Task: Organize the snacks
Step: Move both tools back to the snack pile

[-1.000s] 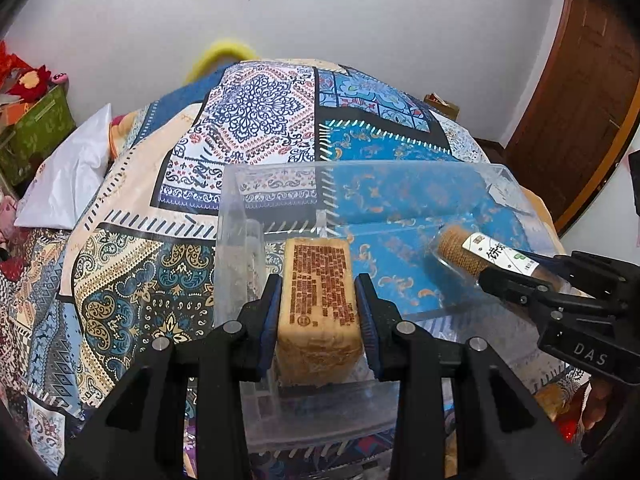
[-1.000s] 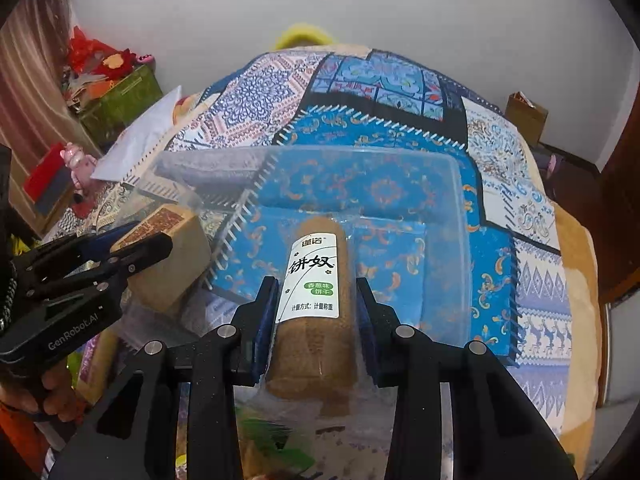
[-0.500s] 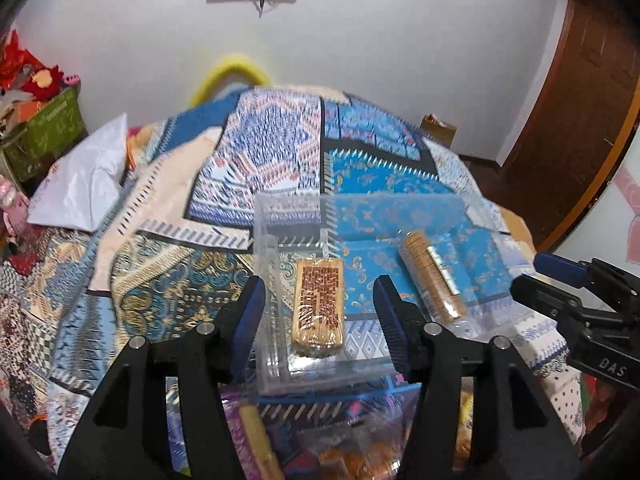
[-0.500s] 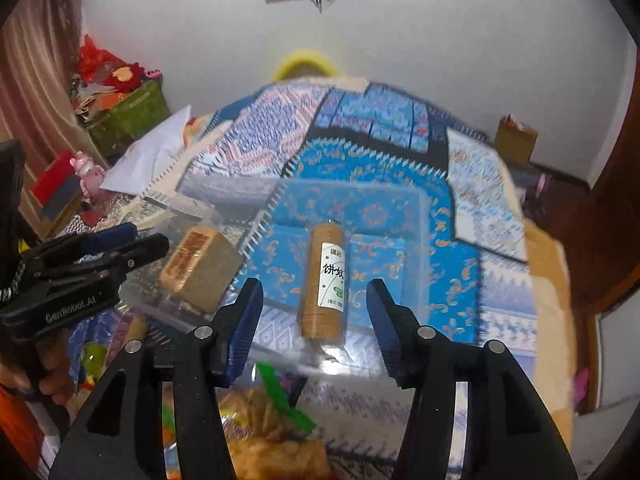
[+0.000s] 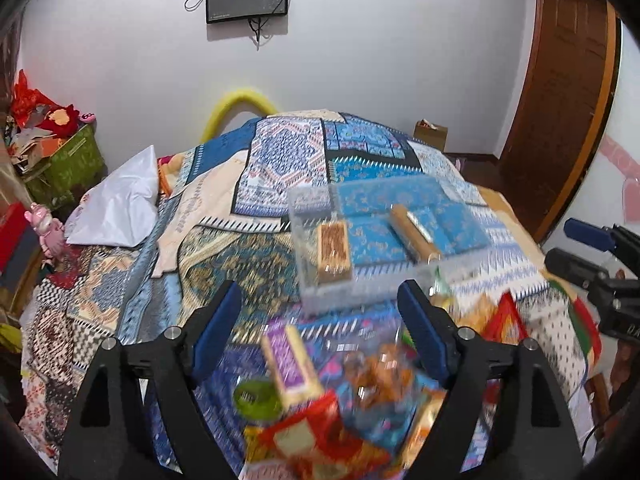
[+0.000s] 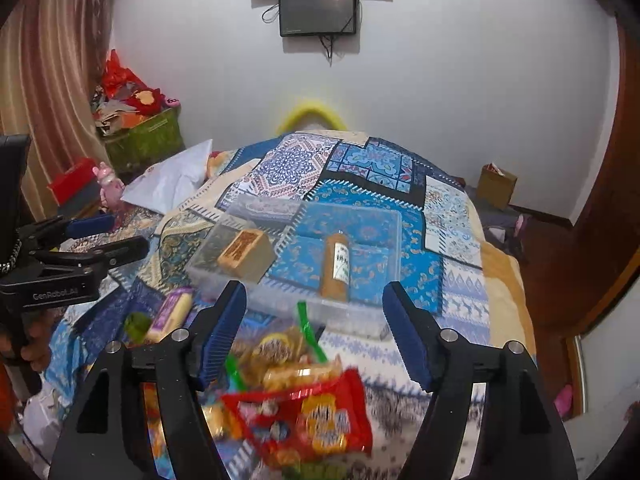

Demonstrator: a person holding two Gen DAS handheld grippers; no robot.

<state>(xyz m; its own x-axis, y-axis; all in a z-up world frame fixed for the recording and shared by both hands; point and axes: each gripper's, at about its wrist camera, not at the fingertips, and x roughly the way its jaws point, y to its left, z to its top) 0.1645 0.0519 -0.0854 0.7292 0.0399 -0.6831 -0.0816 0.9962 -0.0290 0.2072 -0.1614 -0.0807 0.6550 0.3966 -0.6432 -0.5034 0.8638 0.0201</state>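
Bed with a patchwork blue-patterned quilt (image 5: 288,168) against a white wall; a dark screen (image 6: 318,10) is mounted above.

Clear plastic bin (image 6: 372,220) sits on the quilt, ahead of both tools. Inside it: a tan rectangular biscuit block (image 6: 244,254) at the left end, dark printed face up, and a brown cylindrical cracker roll (image 6: 336,268) with a white label, lying lengthwise near the middle. The two are apart.

Left tool (image 5: 320,324): jaws spread wide, nothing between them; it hangs short of the bin, over a blurred heap of loose snack packets (image 5: 320,400).

Right tool (image 6: 314,332): jaws equally wide, holding nothing. Directly under it lies a red snack bag (image 6: 308,416) with yellow print, motion-blurred. A purple-wrapped bar (image 6: 170,312) lies left of it, near a green round item (image 6: 136,326).
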